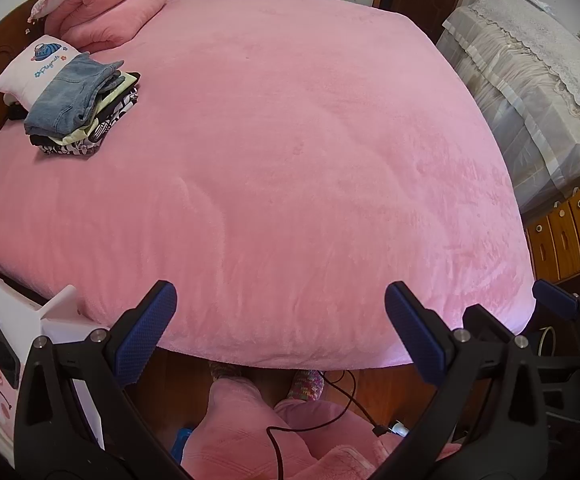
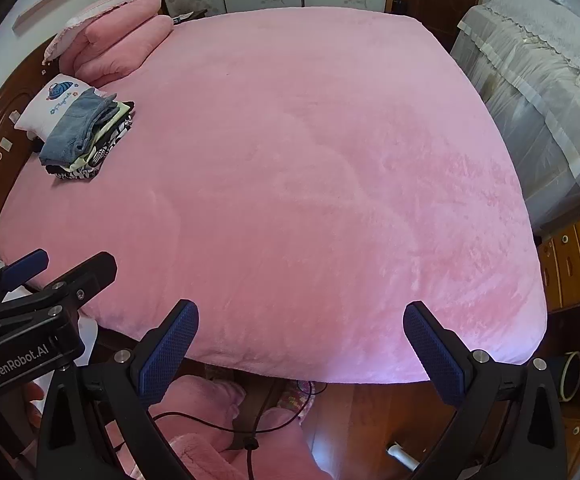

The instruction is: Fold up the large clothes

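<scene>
Left gripper [image 1: 280, 312] pitched steeply down, jaws spread wide, nothing between blue pads. Right gripper [image 2: 301, 330] alongside, same downward tilt, jaws equally wide, empty. Person's legs in pink trousers [image 1: 246, 420] visible beneath both grippers.

Folded clothes [image 2: 86, 140] stacked on pink bed [image 2: 290, 180].

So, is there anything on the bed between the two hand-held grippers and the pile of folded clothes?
Nothing visible. The left hand-held gripper and the right hand-held gripper hang open at the near edge of the bed. Only bare pink cover lies between them and the pile of folded clothes, far left by the white pillow.
</scene>
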Demonstrator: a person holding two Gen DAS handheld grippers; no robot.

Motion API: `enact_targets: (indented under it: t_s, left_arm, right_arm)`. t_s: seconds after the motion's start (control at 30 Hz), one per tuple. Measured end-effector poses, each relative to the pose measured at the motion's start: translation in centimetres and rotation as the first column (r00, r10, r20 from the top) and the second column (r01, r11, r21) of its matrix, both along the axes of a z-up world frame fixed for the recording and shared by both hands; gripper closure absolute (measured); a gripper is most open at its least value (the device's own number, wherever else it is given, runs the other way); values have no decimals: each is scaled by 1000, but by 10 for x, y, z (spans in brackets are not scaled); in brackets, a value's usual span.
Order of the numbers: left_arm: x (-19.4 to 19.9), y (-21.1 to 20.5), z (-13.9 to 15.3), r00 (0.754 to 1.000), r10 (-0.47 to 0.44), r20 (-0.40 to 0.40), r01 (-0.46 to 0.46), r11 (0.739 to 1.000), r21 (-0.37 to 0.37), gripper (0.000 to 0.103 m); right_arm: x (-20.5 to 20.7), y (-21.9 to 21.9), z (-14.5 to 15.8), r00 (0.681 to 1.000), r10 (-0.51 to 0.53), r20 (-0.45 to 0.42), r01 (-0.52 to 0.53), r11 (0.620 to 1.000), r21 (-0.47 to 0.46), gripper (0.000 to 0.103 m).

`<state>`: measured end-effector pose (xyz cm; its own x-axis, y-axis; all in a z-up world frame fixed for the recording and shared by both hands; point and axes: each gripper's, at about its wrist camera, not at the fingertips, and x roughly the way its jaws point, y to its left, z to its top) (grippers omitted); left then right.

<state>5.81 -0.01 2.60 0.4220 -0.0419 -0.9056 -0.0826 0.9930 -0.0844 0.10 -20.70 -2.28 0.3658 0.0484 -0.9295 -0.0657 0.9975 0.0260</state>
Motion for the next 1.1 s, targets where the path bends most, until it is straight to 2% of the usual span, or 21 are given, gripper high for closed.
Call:
enact_targets:
  t_s: [1.1]
  left_arm:
    - [7,-7,-1,1000,5,5,-5,1000,17,0]
  right_arm:
    - [9,1,-2,1000,-15,-17,15,1000,0,0]
